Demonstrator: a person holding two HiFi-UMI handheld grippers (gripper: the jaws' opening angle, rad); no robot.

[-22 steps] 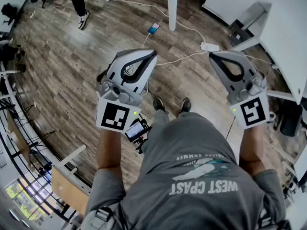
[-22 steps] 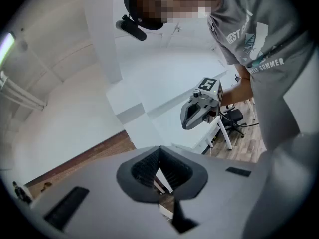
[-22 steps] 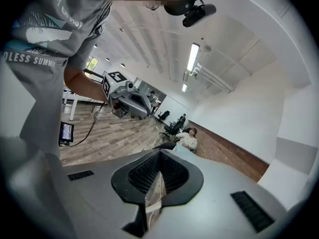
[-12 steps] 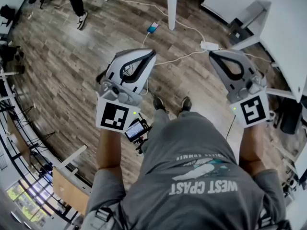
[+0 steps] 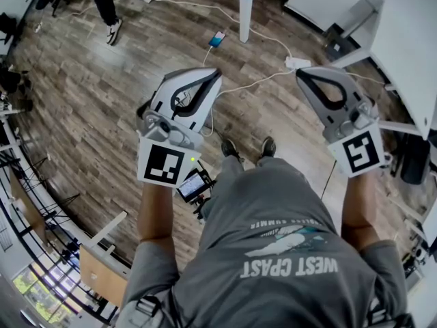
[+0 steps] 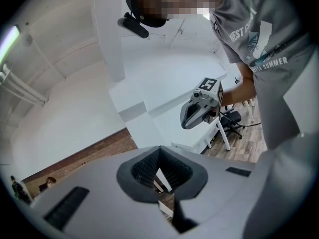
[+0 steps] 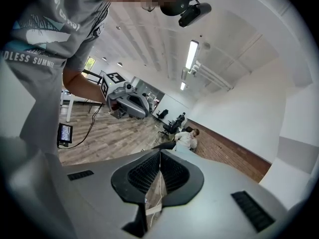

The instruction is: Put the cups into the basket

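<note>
No cup and no basket shows in any view. In the head view my left gripper (image 5: pixel 207 75) and my right gripper (image 5: pixel 305 74) are held side by side at waist height over the wooden floor, both pointing away from me. Each one's jaws are shut with nothing between them. The left gripper view looks up along its closed jaws (image 6: pixel 159 169) at the right gripper (image 6: pixel 201 106) and my grey T-shirt. The right gripper view shows its own closed jaws (image 7: pixel 159 177) and the left gripper (image 7: pixel 127 104) across from it.
A white table leg (image 5: pixel 244 18), a phone (image 5: pixel 218 39) and a power strip (image 5: pixel 298 64) with white cables lie on the floor ahead. White desks (image 5: pixel 410 39) stand at the right. Another person's legs (image 5: pixel 106 7) are at the far left. A person sits by the brick wall (image 7: pixel 185 139).
Both grippers have stayed shut and nearly still. The right one has shifted slightly up in the view.
</note>
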